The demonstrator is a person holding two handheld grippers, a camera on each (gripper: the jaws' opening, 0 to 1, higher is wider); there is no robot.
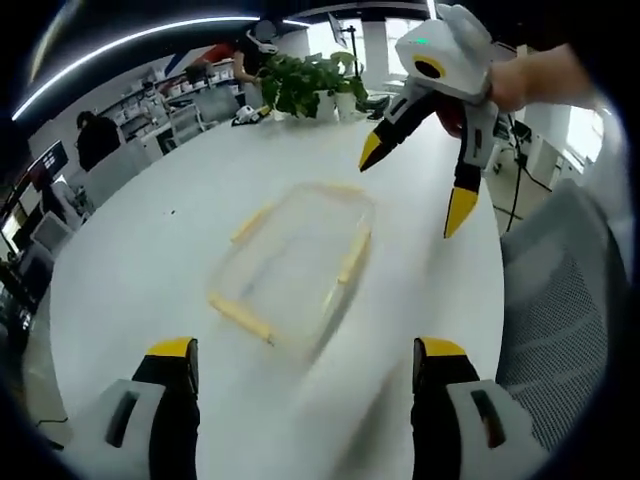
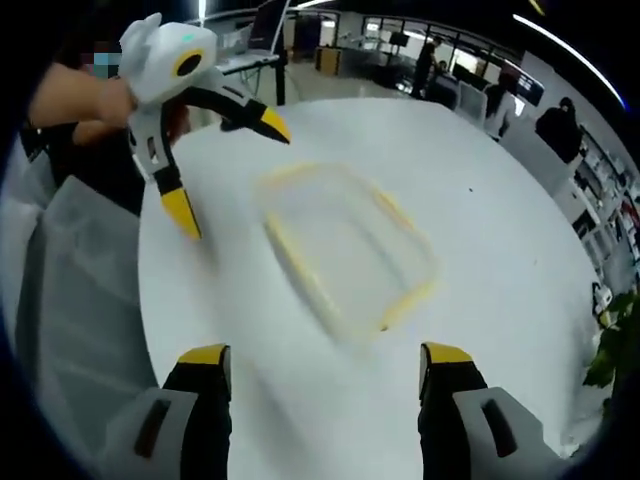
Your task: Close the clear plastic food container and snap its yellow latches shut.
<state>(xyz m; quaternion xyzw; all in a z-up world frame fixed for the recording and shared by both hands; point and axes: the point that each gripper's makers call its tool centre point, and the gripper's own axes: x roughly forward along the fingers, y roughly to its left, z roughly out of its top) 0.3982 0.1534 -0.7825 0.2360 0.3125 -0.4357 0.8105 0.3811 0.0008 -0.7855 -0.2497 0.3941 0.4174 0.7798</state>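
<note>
- Nearest, the left tongs (image 1: 305,365) rise from the bottom of the left gripper view, spread wide and empty, yellow tips over white shells.
- The right tongs (image 2: 325,370) do the same in the right gripper view, spread and holding nothing; in the left gripper view they hang in the air beyond the container, a hand behind them.
- Between both pairs, on the round white desk (image 1: 130,250), lies the clear plastic container (image 1: 295,262), a shallow rounded rectangle, blurred, with pale yellow latches (image 1: 240,316) along its rim. I cannot tell whether the lid sits fully down or which latches are snapped.
- To do it well, I'd judge one pair should steady the box while the other presses a latch flat against the wall; thin glossy plastic on a smooth desk will likely slide if pushed from one side alone.
- Farther off, a leafy potted plant (image 1: 310,85) stands at the desk's far edge.
- Beyond that, office desks, monitors and people.
</note>
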